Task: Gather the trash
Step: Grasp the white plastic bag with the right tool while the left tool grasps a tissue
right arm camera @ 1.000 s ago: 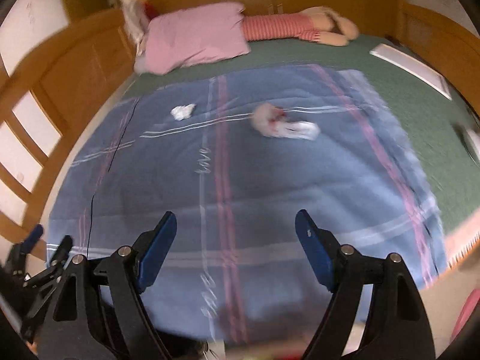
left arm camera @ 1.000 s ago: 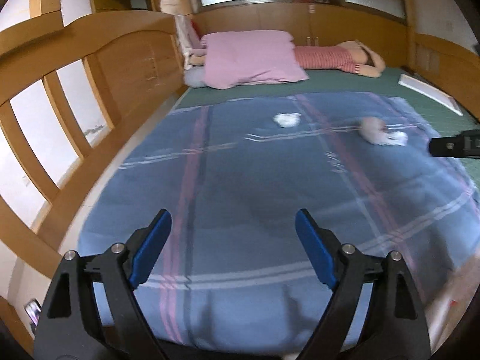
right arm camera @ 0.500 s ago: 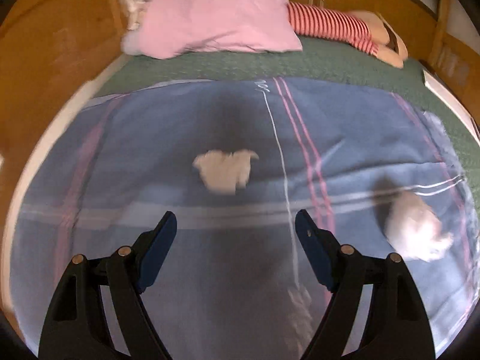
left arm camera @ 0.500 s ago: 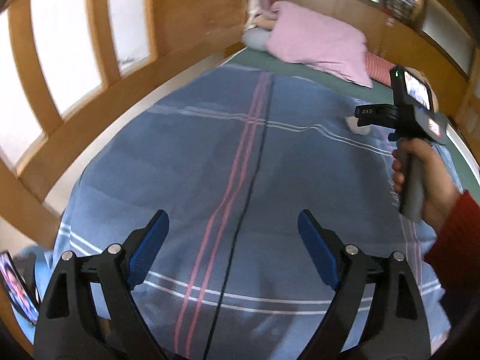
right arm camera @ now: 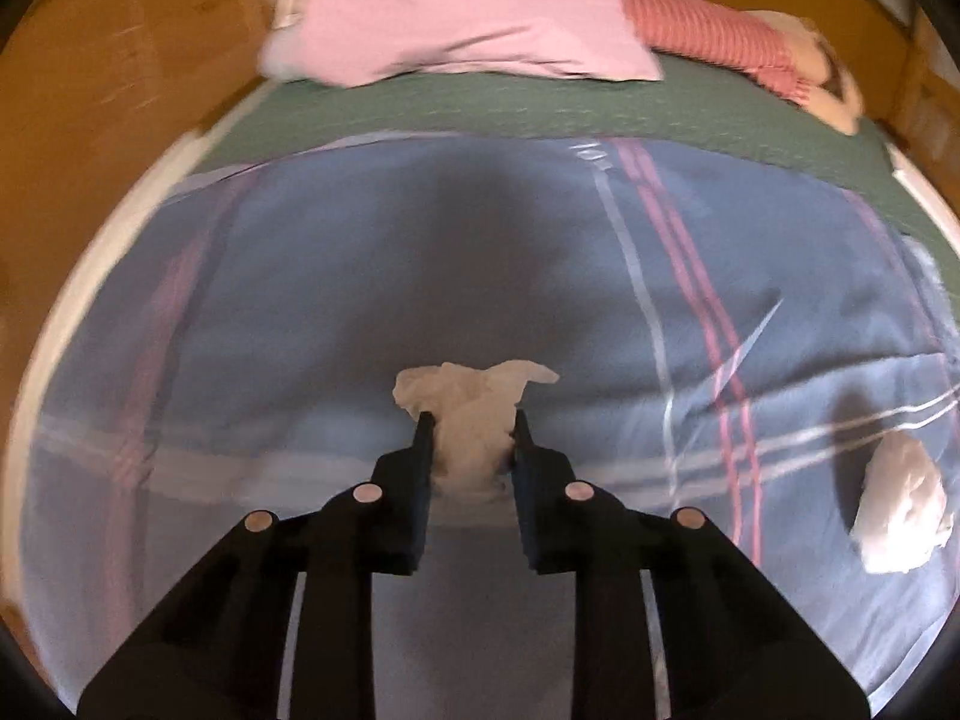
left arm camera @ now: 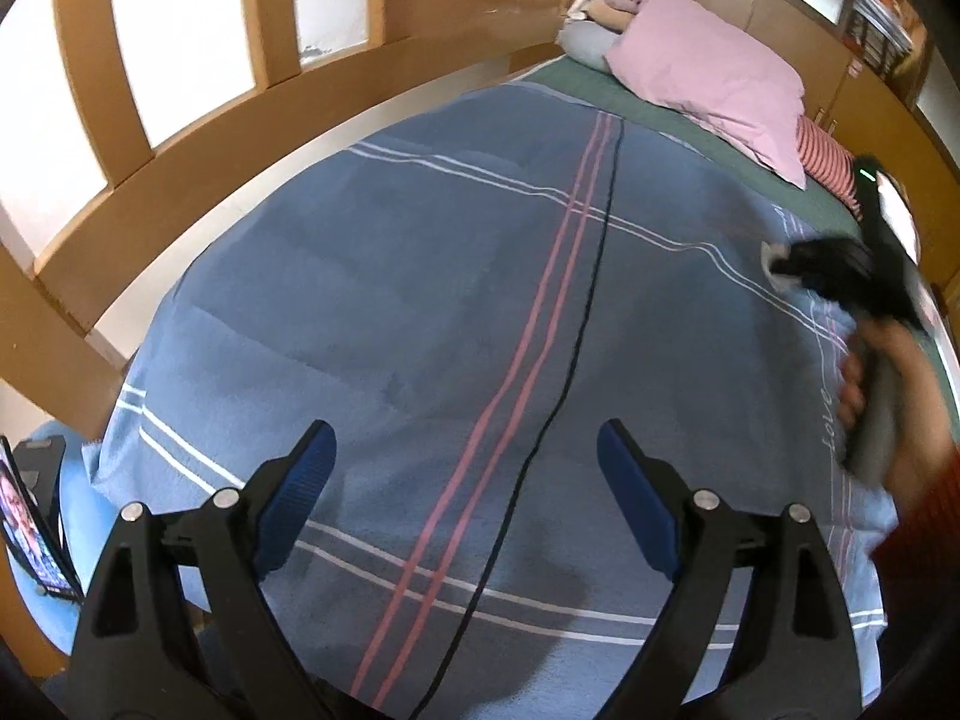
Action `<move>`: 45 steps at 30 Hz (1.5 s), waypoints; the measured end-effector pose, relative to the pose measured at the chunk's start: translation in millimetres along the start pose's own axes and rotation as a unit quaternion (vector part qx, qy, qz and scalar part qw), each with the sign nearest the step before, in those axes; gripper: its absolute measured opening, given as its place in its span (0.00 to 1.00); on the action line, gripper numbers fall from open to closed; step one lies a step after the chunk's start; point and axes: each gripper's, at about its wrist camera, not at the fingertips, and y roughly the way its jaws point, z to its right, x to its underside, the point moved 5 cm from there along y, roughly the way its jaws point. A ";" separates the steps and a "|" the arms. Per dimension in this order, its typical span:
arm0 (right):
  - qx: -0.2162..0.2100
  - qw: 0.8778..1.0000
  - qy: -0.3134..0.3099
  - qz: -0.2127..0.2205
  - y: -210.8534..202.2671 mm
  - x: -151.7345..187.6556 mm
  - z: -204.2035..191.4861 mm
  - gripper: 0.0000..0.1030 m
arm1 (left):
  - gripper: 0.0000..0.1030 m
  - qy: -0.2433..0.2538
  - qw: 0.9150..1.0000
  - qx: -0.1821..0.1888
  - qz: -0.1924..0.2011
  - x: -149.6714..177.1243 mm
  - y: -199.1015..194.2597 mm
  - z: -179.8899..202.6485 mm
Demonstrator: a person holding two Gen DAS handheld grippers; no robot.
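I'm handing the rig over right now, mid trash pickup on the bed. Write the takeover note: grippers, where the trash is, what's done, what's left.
Right gripper: shut on the crumpled tissue, which is still low over the blue blanket, not yet carried off.
Left gripper: open, holding nothing, over the near part of the blanket.
Second tissue wad: lies loose on the blanket to the right of the right gripper, untouched.
Done: first tissue gripped.
Left: lift it and take it to the trash; no bin shows in either view, so find it first. Then come back for the second wad.
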 end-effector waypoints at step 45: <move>0.073 0.996 -0.034 -0.024 -94.2 113.9 133.4 0.24 | 0.90 0.157 0.964 0.173 -0.124 44.9 20.8 114.9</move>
